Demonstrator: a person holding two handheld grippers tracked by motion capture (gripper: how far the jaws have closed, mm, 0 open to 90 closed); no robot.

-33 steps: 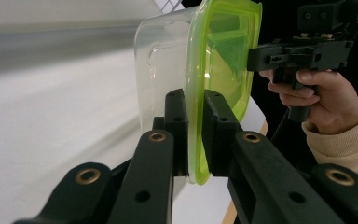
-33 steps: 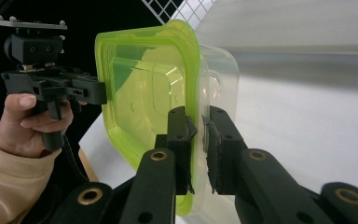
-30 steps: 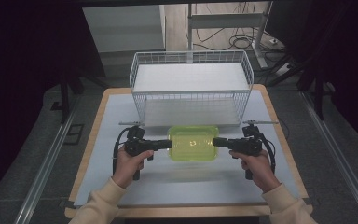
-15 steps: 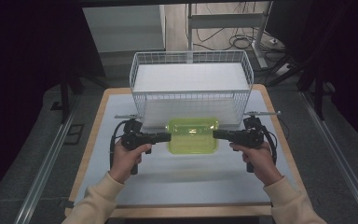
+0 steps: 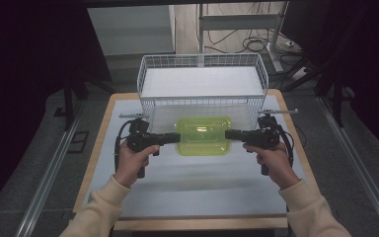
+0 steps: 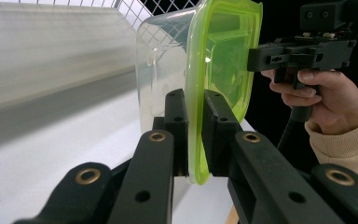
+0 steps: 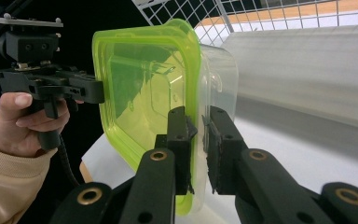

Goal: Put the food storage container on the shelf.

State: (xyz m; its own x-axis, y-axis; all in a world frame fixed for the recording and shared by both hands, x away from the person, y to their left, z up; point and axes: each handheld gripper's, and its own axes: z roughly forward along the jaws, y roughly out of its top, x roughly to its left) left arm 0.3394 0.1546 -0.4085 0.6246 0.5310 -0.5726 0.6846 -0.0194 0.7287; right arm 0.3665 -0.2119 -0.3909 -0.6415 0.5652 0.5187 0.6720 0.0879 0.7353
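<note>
A clear plastic container with a lime-green lid (image 5: pixel 203 135) hangs above the white table, held level between both hands. My left gripper (image 5: pixel 175 138) is shut on its left rim, and in the left gripper view the jaws pinch the green lid edge (image 6: pixel 196 140) of my left gripper (image 6: pixel 195 119). My right gripper (image 5: pixel 229 134) is shut on the right rim; in the right gripper view my right gripper (image 7: pixel 198 135) clamps the lid and clear wall of the container (image 7: pixel 144 88). The container sits just in front of the white wire basket (image 5: pixel 202 85).
The wire basket stands at the back of the white table (image 5: pixel 197 182), its front wall (image 5: pixel 202 106) close behind the container. The table's wooden edge (image 5: pixel 197 222) runs along the front. Metal rails (image 5: pixel 49 168) flank both sides; cables lie on the floor behind.
Both hands have lifted the container off the table and carried it up and back toward the basket's front wall. Grips are unchanged.
</note>
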